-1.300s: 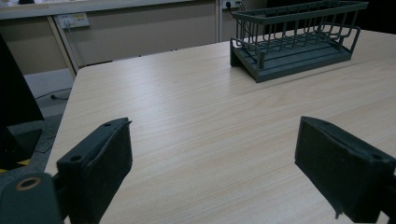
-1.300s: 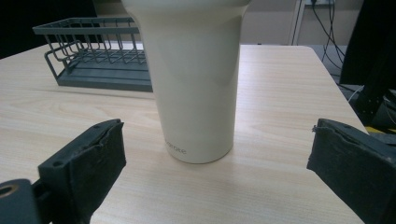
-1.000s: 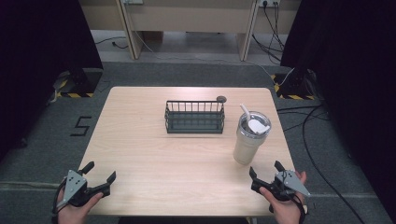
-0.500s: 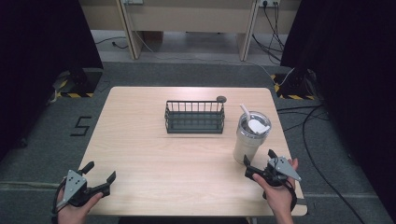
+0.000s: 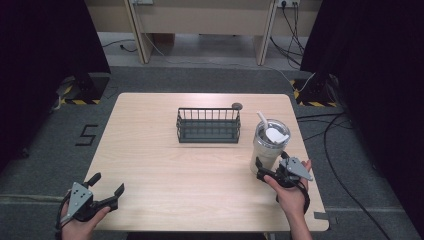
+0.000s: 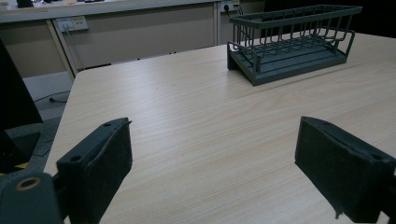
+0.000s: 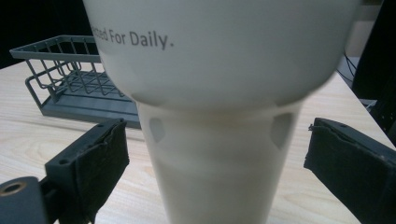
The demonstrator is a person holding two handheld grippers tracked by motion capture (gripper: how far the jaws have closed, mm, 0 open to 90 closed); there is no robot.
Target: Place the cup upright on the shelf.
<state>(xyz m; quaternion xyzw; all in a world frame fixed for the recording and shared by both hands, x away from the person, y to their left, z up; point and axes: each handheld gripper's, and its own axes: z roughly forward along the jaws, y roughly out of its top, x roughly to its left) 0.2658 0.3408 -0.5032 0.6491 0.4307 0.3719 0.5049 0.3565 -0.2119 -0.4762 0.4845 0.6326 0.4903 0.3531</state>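
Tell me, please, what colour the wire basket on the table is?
The wire basket is dark grey, seen best in the left gripper view.

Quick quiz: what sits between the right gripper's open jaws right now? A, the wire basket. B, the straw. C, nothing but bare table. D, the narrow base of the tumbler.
D: in the right gripper view the tumbler stands between the right gripper's open jaws, gaps showing on both sides.
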